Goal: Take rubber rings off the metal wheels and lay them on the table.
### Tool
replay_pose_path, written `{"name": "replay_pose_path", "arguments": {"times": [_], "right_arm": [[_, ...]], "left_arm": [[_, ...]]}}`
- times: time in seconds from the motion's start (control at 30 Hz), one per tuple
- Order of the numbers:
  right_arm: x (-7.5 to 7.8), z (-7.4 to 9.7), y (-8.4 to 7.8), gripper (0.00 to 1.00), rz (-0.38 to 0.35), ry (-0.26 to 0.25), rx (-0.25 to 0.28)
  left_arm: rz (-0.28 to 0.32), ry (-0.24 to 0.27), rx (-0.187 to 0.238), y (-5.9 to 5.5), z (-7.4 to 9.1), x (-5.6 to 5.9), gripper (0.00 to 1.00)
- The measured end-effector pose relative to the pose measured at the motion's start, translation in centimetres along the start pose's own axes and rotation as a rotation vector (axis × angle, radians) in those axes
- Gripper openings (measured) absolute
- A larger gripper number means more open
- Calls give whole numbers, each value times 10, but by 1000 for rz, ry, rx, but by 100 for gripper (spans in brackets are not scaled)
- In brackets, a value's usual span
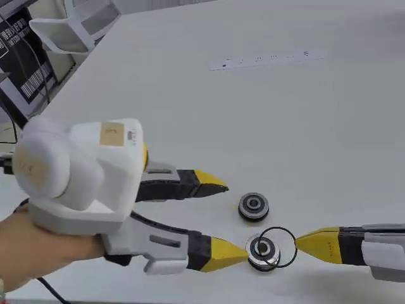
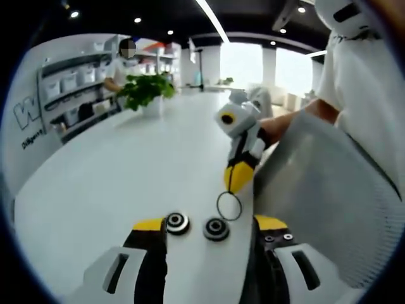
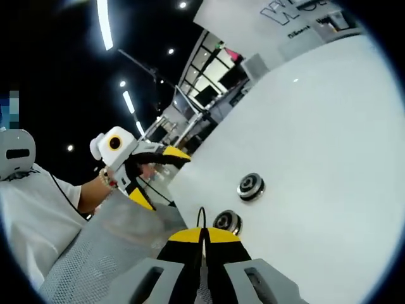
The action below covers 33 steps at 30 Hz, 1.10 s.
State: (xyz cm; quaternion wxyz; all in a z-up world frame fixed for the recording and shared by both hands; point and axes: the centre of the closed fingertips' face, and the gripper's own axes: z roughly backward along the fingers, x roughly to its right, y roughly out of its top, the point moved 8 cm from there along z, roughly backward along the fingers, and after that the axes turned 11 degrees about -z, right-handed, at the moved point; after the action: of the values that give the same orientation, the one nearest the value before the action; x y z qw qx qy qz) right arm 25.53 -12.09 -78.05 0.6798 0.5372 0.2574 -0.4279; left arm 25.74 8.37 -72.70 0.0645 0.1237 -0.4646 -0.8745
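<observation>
Left gripper view: a large letter W (image 2: pixel 25 114) on the white wall (image 2: pixel 16 136) at the left edge, with smaller slanted lettering below it (too blurred to read). Right gripper view: big wall lettering (image 3: pixel 278 9) beginning with W, upper right. Head view: a barcode label (image 1: pixel 35 82), upper left, its print illegible.

- Left gripper (image 2: pixel 209 223): jaws gape, two metal wheels (image 2: pixel 177 223) (image 2: pixel 216 229) lie between them.
- Right gripper (image 2: pixel 236 183), at one o'clock from the wheels, pinches a rubber ring (image 2: pixel 229 206).
</observation>
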Motion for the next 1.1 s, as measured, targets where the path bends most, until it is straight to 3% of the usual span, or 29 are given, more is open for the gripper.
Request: {"name": "replay_pose_path", "arguments": {"times": [0.13, 0.33, 0.67, 1.1], "right_arm": [[-12, 9, 3, 0, 33, -28, 23], [-34, 10, 11, 0, 84, -20, 37], [-56, 2, 25, 0, 115, 0, 39], [-75, -8, 40, 0, 158, 3, -7]], "left_arm": [[20, 44, -19, -7, 20, -4, 59], [50, 108, -40, -19, 45, -6, 66], [76, 141, -63, -36, 76, 4, 77], [150, 191, -48, -49, 87, 11, 78]]}}
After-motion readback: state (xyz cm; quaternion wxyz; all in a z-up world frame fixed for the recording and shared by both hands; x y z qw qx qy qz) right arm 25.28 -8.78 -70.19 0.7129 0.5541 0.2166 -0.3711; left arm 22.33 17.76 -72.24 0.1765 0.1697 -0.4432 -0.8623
